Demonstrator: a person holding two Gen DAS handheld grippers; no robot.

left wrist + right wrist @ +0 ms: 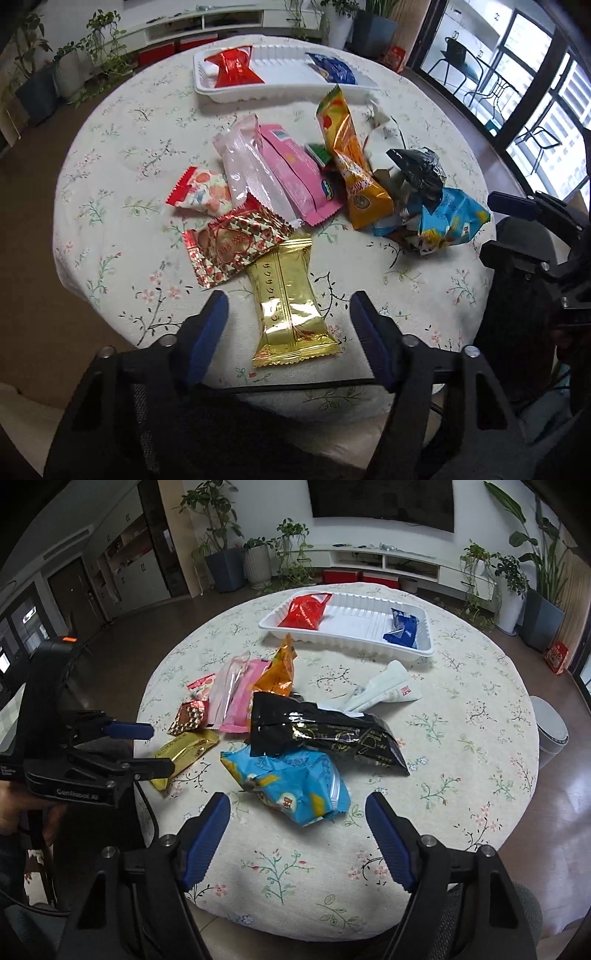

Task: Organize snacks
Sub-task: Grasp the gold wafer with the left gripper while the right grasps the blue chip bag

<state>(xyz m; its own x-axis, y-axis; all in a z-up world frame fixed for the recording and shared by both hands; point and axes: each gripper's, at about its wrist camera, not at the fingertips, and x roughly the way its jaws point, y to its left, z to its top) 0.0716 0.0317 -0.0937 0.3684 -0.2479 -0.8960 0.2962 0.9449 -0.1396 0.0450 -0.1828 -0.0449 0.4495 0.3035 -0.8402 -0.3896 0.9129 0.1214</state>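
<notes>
2 grippers hang over a round table (110,206) draped in a floral cloth, and we see a loose pile of snacks at its middle.

From the left wrist view, our left gripper (288,308) has its blue-padded jaws spread to either side of a gold packet (291,310), which lies flat on the cloth between them; the pads stand clear of it on both sides, so nothing is grasped. Just beyond the gold packet, at 11 o'clock from it, lies a red heart-patterned packet (232,249), its corner touching the gold one. Farther out at 12 o'clock sit a pale pink wrapper (247,166) and a pink packet (295,177) side by side, with an orange packet (351,162) leaning over them at 1 o'clock.

From the right wrist view, our right gripper (297,808) is likewise released, jaws wide, with a light blue bag (291,779) lying just ahead of its tips and untouched. A black bag (325,731) overlaps the blue one's far edge at 12 o'clock, and a white wrapper (384,690) lies beyond at 1 o'clock.

At the table's far side rests a white tray (354,642), holding 1 red packet (306,611) at its left end and 1 dark blue packet (402,629) at its right end, well apart.
</notes>
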